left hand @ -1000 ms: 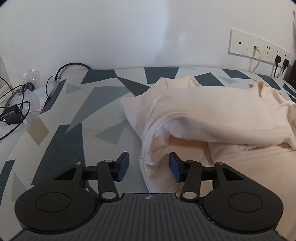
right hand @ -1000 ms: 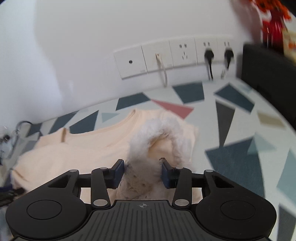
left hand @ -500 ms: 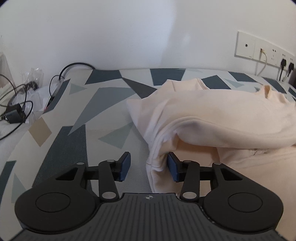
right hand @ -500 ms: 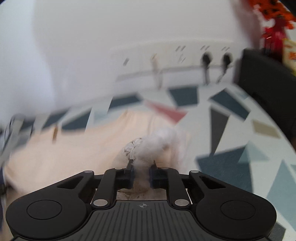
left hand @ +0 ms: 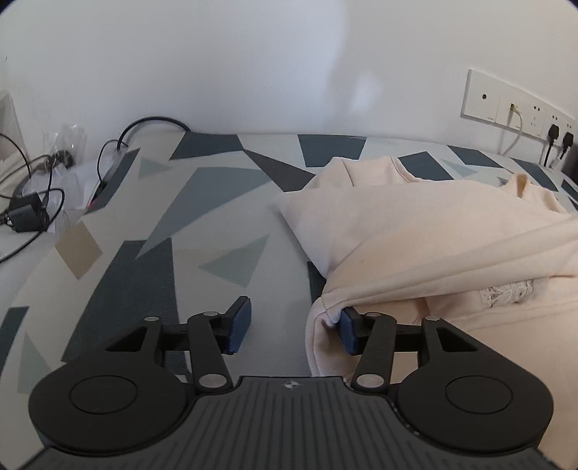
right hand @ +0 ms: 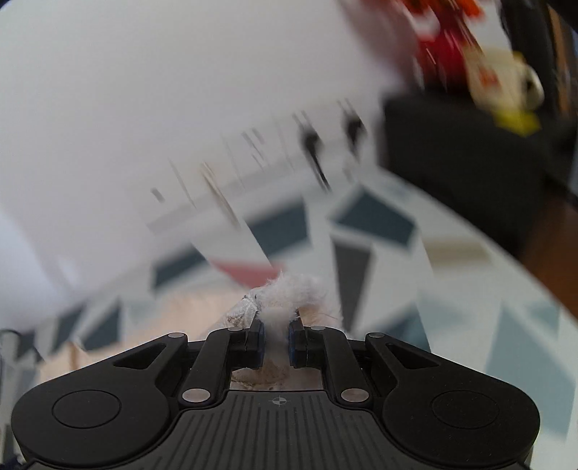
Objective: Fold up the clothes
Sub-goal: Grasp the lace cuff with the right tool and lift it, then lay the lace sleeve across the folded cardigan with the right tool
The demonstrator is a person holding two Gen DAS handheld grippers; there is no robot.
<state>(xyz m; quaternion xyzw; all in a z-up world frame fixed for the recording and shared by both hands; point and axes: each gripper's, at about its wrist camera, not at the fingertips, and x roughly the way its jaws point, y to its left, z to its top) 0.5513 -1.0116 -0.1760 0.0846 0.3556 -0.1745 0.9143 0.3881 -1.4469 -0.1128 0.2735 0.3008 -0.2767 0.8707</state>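
Observation:
A cream sweatshirt [left hand: 433,231] lies bunched on the patterned bed cover [left hand: 162,253], filling the right half of the left wrist view. My left gripper [left hand: 292,325] hangs low at its near left corner. Its jaws are opening; the folded hem lies between them against the right pad [left hand: 346,330], while the left pad is over bare cover. In the blurred right wrist view, my right gripper [right hand: 276,336] is shut on a tuft of the sweatshirt's white fleecy lining [right hand: 292,289], lifted off the cover. More cream fabric [right hand: 202,311] trails to the left below it.
Black cables and a charger [left hand: 29,217] lie at the far left by the wall. A row of wall sockets [left hand: 513,105] with plugs sits at the back right. A black box [right hand: 462,144] with red and yellow items [right hand: 440,32] on it stands right of the bed.
My right gripper closed on the fleecy lining, then moved and rolled with it; its view is now smeared. The left jaws stand a little wider, with the hem nearer the right pad.

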